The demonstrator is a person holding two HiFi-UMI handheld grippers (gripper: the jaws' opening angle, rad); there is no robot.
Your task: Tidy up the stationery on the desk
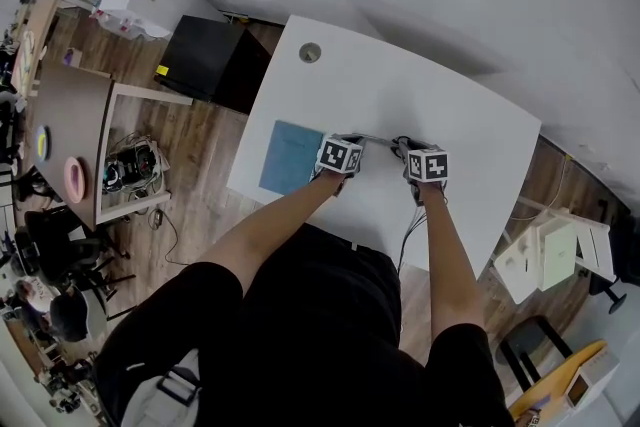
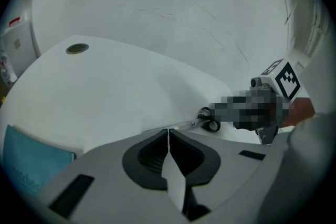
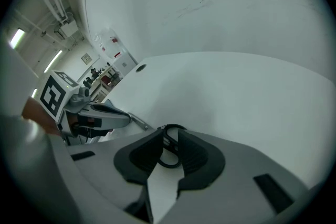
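A pair of scissors (image 1: pixel 380 139) with black handles lies on the white desk (image 1: pixel 430 95), between my two grippers. In the right gripper view my right gripper (image 3: pixel 169 135) is shut on the black handle loops (image 3: pixel 173 127). My left gripper (image 2: pixel 168 131) is shut, and its tips sit right at the thin blade (image 2: pixel 181 125), which crosses in front of them rather than between the pads. The handles (image 2: pixel 210 123) show beyond, by the right gripper's marker cube (image 2: pixel 286 78). A blue notebook (image 1: pixel 290 157) lies flat to the left of the left gripper (image 1: pixel 350 139).
A round cable grommet (image 1: pixel 310 52) sits near the desk's far left corner. A black cabinet (image 1: pixel 215 60) stands beside the desk, with a brown table (image 1: pixel 70 125) further left. White boxes (image 1: pixel 550 255) stand on the floor at the right. The desk's front edge runs close under my arms.
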